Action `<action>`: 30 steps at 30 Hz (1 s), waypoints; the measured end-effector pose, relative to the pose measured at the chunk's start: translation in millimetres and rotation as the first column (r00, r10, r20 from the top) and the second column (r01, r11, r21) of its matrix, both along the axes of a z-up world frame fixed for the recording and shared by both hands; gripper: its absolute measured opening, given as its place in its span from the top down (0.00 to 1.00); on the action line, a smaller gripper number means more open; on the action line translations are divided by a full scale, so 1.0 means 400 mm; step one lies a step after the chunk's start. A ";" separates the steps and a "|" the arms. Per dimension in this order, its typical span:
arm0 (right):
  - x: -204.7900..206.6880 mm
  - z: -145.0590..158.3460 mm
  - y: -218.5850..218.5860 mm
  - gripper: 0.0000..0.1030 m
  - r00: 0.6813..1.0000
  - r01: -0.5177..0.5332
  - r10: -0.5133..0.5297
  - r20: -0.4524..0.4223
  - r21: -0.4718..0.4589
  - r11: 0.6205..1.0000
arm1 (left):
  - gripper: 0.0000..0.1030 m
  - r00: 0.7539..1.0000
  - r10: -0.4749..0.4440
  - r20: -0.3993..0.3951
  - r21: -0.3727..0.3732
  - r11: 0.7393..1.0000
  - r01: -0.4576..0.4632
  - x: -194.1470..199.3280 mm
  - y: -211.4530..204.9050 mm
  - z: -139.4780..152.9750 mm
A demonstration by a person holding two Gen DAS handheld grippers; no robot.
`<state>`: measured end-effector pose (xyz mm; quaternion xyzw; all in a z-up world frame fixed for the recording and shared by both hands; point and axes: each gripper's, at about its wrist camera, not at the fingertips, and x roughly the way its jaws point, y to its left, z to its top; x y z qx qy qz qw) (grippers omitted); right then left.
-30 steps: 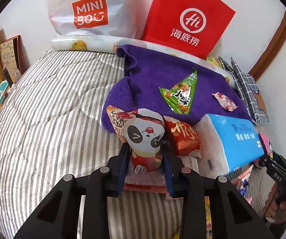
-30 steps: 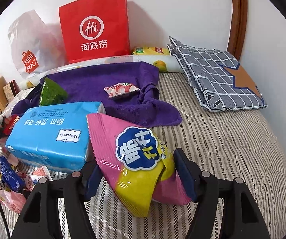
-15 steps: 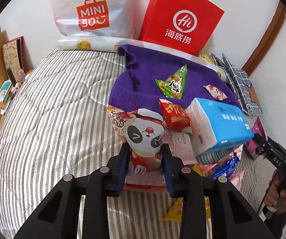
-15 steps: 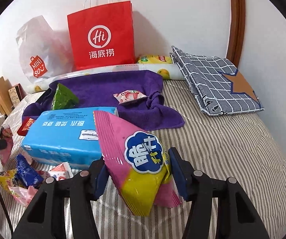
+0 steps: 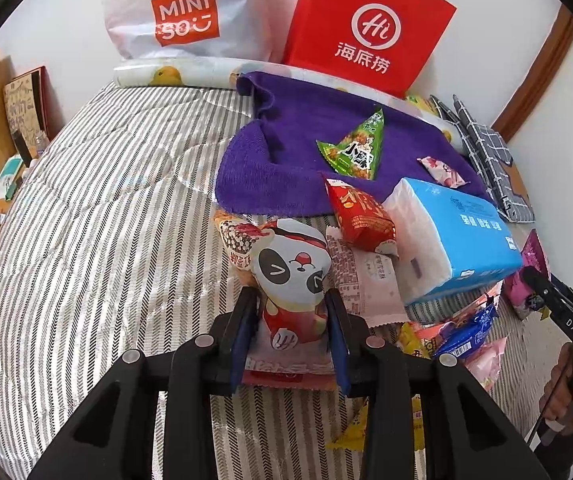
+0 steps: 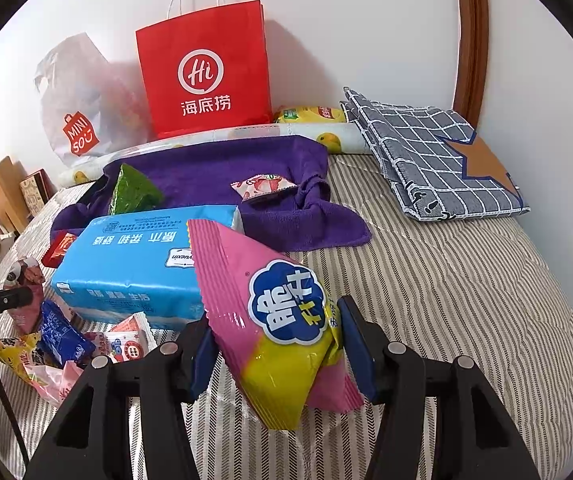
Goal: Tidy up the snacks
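My left gripper (image 5: 290,296) is shut on a panda-print snack packet (image 5: 290,264) held upright above the striped bed; its jaws are starting to ease open with the packet still pinched. My right gripper (image 6: 276,314) is shut on a pink and yellow snack packet (image 6: 254,280) that tilts left over the bed. A purple towel (image 5: 298,128) ahead carries a green triangular packet (image 5: 356,148) and a small pink packet (image 5: 440,172). A red packet (image 5: 360,216) leans on a blue tissue pack (image 5: 458,236).
Several loose snacks (image 5: 466,332) lie in a heap by the tissue pack. A red paper bag (image 5: 366,28) and a white plastic bag (image 5: 182,12) stand against the wall. A folded grey checked cloth (image 6: 438,152) lies at the far right. Bare striped bedding (image 5: 106,220) spreads left.
The right jaws have closed tighter on the pink and yellow packet. The left view has drawn back a little from the towel, so the snack heap now shows; the panda packet stays pinched.
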<state>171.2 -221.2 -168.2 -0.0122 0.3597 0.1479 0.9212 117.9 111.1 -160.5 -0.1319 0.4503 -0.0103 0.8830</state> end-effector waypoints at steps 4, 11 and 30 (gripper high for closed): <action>0.003 -0.003 0.001 0.47 1.000 -0.001 0.001 -0.008 0.002 1.000 | 0.65 1.000 -0.001 -0.002 0.000 1.000 0.001 0.001 -0.001 -0.001; 0.005 -0.005 0.003 0.47 1.000 0.001 -0.001 -0.013 0.001 1.000 | 0.63 1.000 0.000 -0.004 0.000 1.000 0.000 0.004 -0.002 -0.008; 0.033 -0.023 0.010 0.35 0.998 -0.003 0.004 -0.060 0.005 1.000 | 0.61 1.000 0.001 -0.006 0.008 1.000 -0.001 0.009 0.001 -0.014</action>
